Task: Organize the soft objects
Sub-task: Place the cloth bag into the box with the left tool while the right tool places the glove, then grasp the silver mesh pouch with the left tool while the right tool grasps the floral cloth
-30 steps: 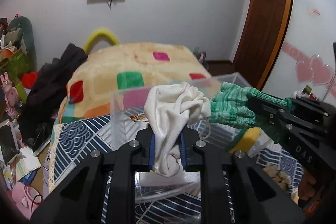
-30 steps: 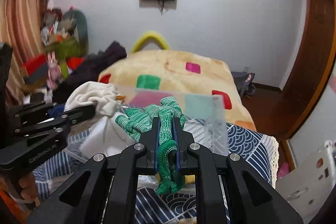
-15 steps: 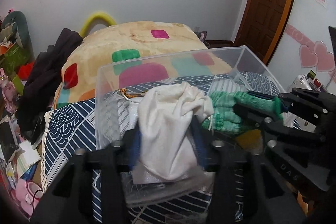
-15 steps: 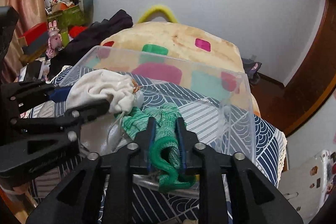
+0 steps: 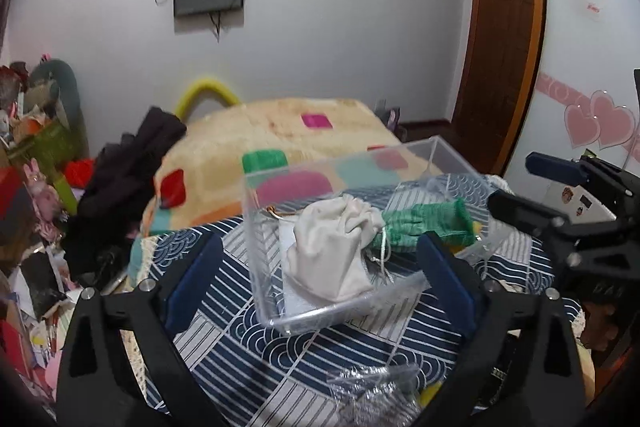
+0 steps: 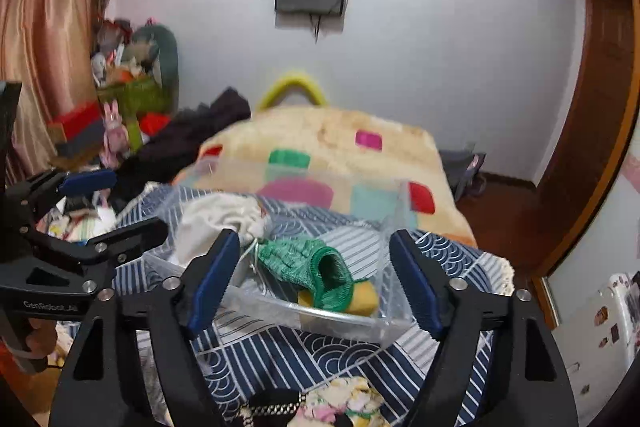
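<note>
A clear plastic box (image 5: pixel 256 227) stands on a blue patterned cloth (image 5: pixel 248 343). Inside it lie a white drawstring pouch (image 5: pixel 332 251) and a green knit glove (image 5: pixel 424 223), with a yellow sponge (image 6: pixel 364 301) under the glove. My left gripper (image 5: pixel 320 283) is open and empty, hovering just in front of the box. My right gripper (image 6: pixel 316 275) is open and empty, also in front of the box (image 6: pixel 384 323). In the right wrist view the pouch (image 6: pixel 216 219) is at the left and the glove (image 6: pixel 308 263) in the middle.
A crinkly silver packet (image 5: pixel 372 395) lies on the cloth near the front edge. A floral fabric item (image 6: pixel 340 403) lies at the front in the right wrist view. Behind is a bed with a patterned blanket (image 5: pixel 280 135), dark clothes (image 5: pixel 120 179) and clutter at the left.
Both grippers opened and let go: the white pouch and the green glove dropped into the clear box. Both grippers then pulled back from the box.
</note>
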`<state>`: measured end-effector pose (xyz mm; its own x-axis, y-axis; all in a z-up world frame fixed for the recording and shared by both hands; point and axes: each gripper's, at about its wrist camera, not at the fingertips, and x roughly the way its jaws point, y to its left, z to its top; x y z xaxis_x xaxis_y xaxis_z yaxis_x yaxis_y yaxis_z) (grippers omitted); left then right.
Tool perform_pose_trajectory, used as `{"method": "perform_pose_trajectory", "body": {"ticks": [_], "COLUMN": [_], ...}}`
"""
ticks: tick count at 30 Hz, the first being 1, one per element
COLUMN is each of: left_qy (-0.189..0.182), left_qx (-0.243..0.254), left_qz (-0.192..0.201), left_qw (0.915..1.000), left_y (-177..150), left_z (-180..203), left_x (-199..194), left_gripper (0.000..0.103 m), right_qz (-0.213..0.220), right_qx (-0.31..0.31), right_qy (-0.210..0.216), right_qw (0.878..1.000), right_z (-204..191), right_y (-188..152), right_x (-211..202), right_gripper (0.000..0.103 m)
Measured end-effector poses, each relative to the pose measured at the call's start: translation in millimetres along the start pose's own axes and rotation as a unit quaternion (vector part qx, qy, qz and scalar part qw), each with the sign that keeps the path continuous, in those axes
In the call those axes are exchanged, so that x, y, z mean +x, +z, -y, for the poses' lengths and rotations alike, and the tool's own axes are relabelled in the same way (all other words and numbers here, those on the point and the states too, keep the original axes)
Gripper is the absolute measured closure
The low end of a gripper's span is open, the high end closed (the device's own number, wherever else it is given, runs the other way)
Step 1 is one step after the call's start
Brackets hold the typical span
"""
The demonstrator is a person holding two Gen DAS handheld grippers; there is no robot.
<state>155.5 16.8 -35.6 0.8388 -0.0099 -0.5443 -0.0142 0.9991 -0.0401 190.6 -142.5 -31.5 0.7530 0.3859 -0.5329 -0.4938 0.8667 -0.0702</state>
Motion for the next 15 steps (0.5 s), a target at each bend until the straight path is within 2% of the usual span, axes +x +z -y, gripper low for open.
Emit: {"method": "perform_pose_trajectory", "body": {"ticks": [3, 7, 11, 15], "left_qy": [0.001, 0.000, 0.000, -0.002], "left_qx": [0.004, 0.008, 0.006, 0.000], "left_qz": [0.014, 0.008, -0.019, -0.066], "left_qw": [0.9999, 0.9999, 0.9998, 0.9978], "left_y": [-5.8, -20.2, -44.7, -75.9], "left_z": [2.2, 4.7, 5.3, 6.3], "left_x": [-19.7, -30.6, -27.0, -14.4], "left_gripper": [0.001, 0.001, 0.000, 0.001], "right_qz": [0.022, 0.035, 0.026, 0.002], "right_qx": [0.009, 0.014, 0.020, 0.030], "right_qy": [-0.007, -0.018, -0.029, -0.034], "right_qw": [1.000, 0.999, 0.999, 0.999], "right_z": [1.6, 1.9, 3.2, 5.8], "right_y": [-3.3, -13.1, -28.6, -46.6], "right_x": [-17.8, -31.4, -34.1, -28.4], "right_gripper": [0.022, 0.021, 0.021, 0.021]}}
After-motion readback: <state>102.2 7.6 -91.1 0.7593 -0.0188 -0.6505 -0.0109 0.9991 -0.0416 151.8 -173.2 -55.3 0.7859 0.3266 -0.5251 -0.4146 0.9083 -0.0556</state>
